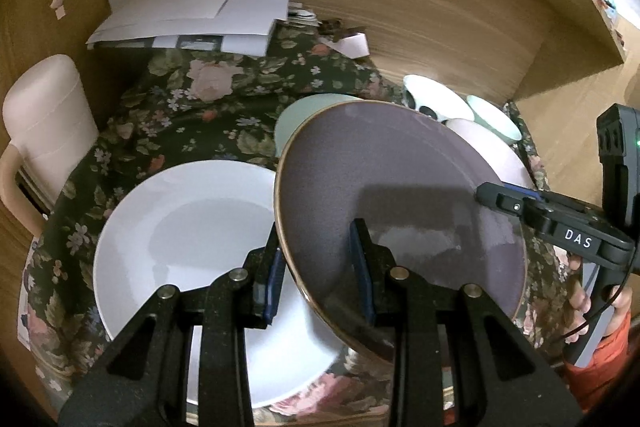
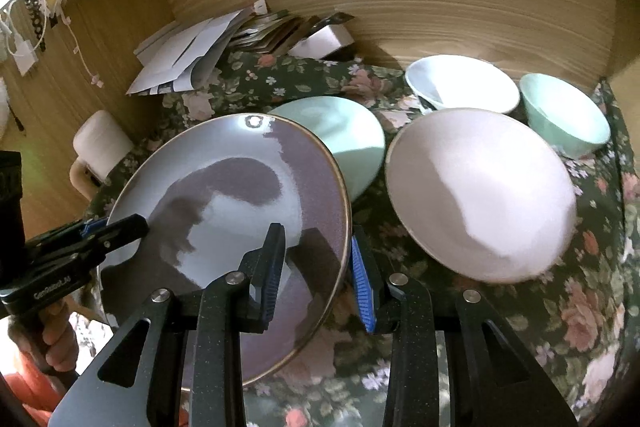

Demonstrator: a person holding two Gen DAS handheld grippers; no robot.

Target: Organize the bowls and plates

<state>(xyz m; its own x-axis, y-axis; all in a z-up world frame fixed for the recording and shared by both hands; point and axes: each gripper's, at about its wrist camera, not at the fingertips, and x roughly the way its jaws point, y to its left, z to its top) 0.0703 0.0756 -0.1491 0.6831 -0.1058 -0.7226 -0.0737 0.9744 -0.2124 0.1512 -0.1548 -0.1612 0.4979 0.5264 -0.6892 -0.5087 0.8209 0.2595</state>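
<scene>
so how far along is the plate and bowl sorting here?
Early. Nothing looks stacked yet. In hand: the left gripper and right gripper both clamp the purple plate, lifted and tilted over the white plate. Left: the pink plate, green plate, white bowl and green bowl lie separately on the floral cloth.

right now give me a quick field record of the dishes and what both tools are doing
held: purple plate, tilted, lifted over the floral cloth
left tool: shut on the plate's rim
right tool: shut on the opposite rim
below, left: white plate
right: pink plate
behind: mint plate, white bowl, mint bowl
back: papers
</scene>
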